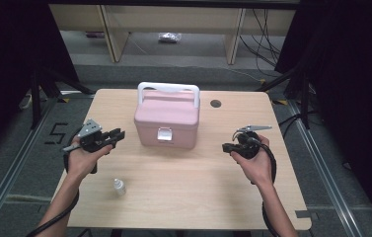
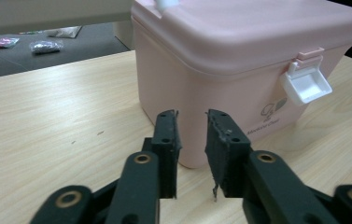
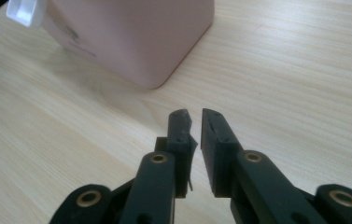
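Observation:
A pink lidded box [image 1: 166, 123] with a white handle [image 1: 168, 89] and a white front latch [image 1: 164, 134] stands mid-table. My left gripper [image 1: 119, 135] hovers just left of it, pointing at its side. In the left gripper view its jaws [image 2: 191, 114] stand a little apart with nothing between them, close to the box [image 2: 239, 51] and its latch [image 2: 306, 84]. My right gripper [image 1: 226, 146] is held to the right of the box. Its jaws [image 3: 193, 113] show a narrow empty gap and aim at the bare table beside the box's corner [image 3: 136, 32].
A small clear bottle [image 1: 119, 186] stands on the wooden table [image 1: 188, 192] near the front left, behind my left hand. A round cable hole [image 1: 215, 103] sits at the back right of the box. Desks and cables lie beyond the table.

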Motion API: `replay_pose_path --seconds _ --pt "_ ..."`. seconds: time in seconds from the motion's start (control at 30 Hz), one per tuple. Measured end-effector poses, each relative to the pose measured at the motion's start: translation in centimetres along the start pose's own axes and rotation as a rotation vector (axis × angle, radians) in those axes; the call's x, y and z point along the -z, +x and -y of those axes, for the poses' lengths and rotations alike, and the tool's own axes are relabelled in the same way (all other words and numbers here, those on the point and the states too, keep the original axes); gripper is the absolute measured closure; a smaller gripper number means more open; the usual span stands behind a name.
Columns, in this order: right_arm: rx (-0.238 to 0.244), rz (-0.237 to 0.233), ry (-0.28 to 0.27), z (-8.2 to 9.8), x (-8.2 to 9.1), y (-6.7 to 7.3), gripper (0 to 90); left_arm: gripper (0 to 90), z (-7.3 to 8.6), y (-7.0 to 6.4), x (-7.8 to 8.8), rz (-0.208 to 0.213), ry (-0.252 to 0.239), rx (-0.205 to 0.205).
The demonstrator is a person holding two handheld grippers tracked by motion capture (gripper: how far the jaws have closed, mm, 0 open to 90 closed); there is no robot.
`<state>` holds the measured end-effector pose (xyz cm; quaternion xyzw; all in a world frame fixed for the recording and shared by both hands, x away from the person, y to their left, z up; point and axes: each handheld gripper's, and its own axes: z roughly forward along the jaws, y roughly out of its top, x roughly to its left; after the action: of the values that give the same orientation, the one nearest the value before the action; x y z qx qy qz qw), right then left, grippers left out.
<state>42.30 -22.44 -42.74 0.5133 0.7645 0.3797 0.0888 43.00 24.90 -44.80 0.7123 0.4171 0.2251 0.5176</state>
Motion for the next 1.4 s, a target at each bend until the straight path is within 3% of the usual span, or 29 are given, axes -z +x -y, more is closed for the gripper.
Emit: replay_pose_path --seconds 0.03,0.07,0.1,0.17,0.23,0.27,0.33,0.37,0.43,0.57,0.67,0.8,0.93,1.03,1.07,1.1,1.13,1.2,1.23,1.37,1.4 --pt "0.014 0.005 -0.012 0.0 0.0 -0.2 85.4 75.0 0.0 0.1 0.0 -0.003 -0.001 0.005" --pt "-0.021 0.016 -0.020 -0.1 -0.1 0.0 87.0 76.9 -0.1 0.2 0.0 -0.003 0.005 0.011" --pt "0.002 0.012 -0.040 -0.2 -0.3 -0.4 89.1 79.0 -0.2 0.4 -0.1 0.000 0.003 0.023" --pt "-0.013 0.007 -0.056 -0.4 -0.6 -0.3 90.0 83.5 -0.4 0.7 -0.3 -0.002 0.000 0.051" --pt "-0.090 -0.002 -0.046 -0.6 -0.9 0.3 90.0 87.4 -0.7 1.2 -0.7 -0.008 -0.006 0.085" --pt "-0.049 0.013 -0.053 -0.8 -1.3 0.0 90.0 89.3 -1.0 1.6 -1.0 -0.010 -0.009 0.103" --pt "-0.059 0.010 -0.067 -1.3 -1.9 0.3 90.0 89.7 -1.4 2.1 -1.6 -0.014 0.000 0.112" --pt "-0.055 0.009 -0.069 -1.6 -2.2 0.3 90.0 89.7 -1.6 2.3 -1.9 -0.015 0.002 0.110" --pt "-0.094 0.013 -0.069 -2.4 -2.7 1.0 90.0 89.7 -2.3 2.6 -2.7 -0.021 0.007 0.089" --pt "-0.090 0.018 -0.085 -4.1 -3.7 1.8 90.0 89.7 -3.3 3.1 -4.4 -0.038 0.036 0.058" --pt "-0.106 0.029 -0.075 -5.3 -4.4 2.4 90.0 89.7 -3.3 3.0 -5.7 -0.029 0.080 0.045" --pt "-0.098 0.059 -0.075 -6.6 -5.6 2.7 90.0 89.7 -3.1 2.7 -7.0 -0.027 0.103 0.040" --pt "-0.069 0.068 -0.073 -7.2 -6.4 2.9 90.0 89.8 -3.0 2.4 -7.7 -0.019 0.110 0.028" --pt "-0.094 0.073 -0.059 -7.4 -6.7 3.1 90.0 89.8 -2.9 2.4 -7.9 -0.020 0.116 0.018" --pt "-0.082 0.080 -0.065 -7.4 -6.9 3.0 90.0 89.8 -2.9 2.3 -8.0 -0.018 0.119 0.019" --pt "-0.106 0.076 -0.067 -7.5 -7.0 3.1 90.0 89.8 -2.9 2.3 -8.0 -0.013 0.116 0.019" --pt "-0.092 0.082 -0.065 -7.6 -7.2 3.0 90.0 89.8 -2.9 2.3 -8.0 -0.014 0.117 0.018" --pt "-0.148 0.084 -0.065 -7.7 -7.3 3.5 90.0 89.8 -2.9 2.3 -8.1 -0.012 0.117 0.017" --pt "-0.090 0.085 -0.062 -7.8 -7.3 3.1 90.0 89.8 -2.9 2.3 -8.1 -0.010 0.114 0.015" --pt "-0.096 0.094 -0.069 -8.0 -7.6 3.4 90.0 89.8 -3.0 2.0 -8.2 0.008 0.118 -0.003" --pt "-0.079 0.097 -0.078 -8.1 -7.9 3.4 90.0 89.8 -3.0 1.9 -8.2 0.009 0.123 -0.010"
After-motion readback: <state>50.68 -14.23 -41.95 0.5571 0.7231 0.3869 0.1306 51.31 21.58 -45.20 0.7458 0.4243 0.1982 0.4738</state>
